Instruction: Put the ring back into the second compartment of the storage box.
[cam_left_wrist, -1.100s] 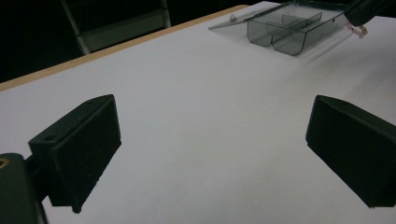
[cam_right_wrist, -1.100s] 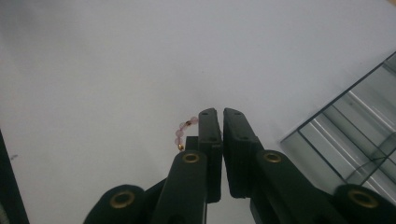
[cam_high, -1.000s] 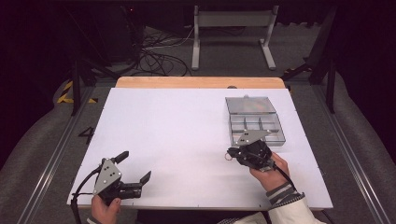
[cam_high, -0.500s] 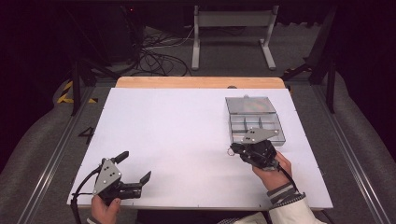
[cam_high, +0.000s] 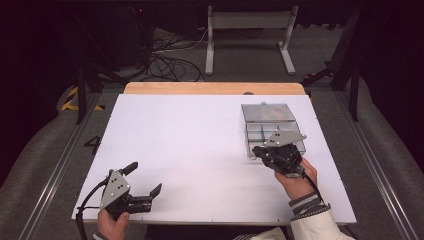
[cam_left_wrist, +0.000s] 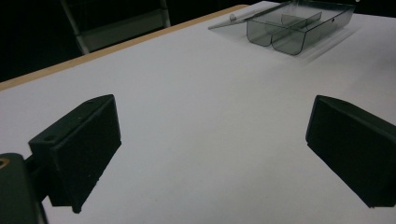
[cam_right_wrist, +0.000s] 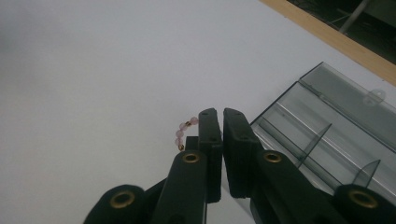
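A clear plastic organizer box (cam_high: 270, 127) sits on the white table (cam_high: 200, 145) at its far right, lid (cam_high: 267, 112) swung open and lying flat on the far side. Thin dividers split the box into several compartments, and those seen in the right gripper view (cam_right_wrist: 322, 140) look bare; something faintly coloured shows through the lid in the high view, too blurred to identify. The right gripper (cam_high: 257, 150) hovers just at the box's near left corner, its fingers (cam_right_wrist: 210, 135) pressed nearly together and pinching a short string of pale pink beads (cam_right_wrist: 184, 133) with small gold spacers, which curls out to the left of the fingertips, above the table and just outside the box wall. The left gripper (cam_high: 145, 180) is well apart, near the table's front left edge, held in the person's left hand (cam_high: 111, 225); its fingers (cam_left_wrist: 79, 149) are spread wide with nothing between them, bare table beneath
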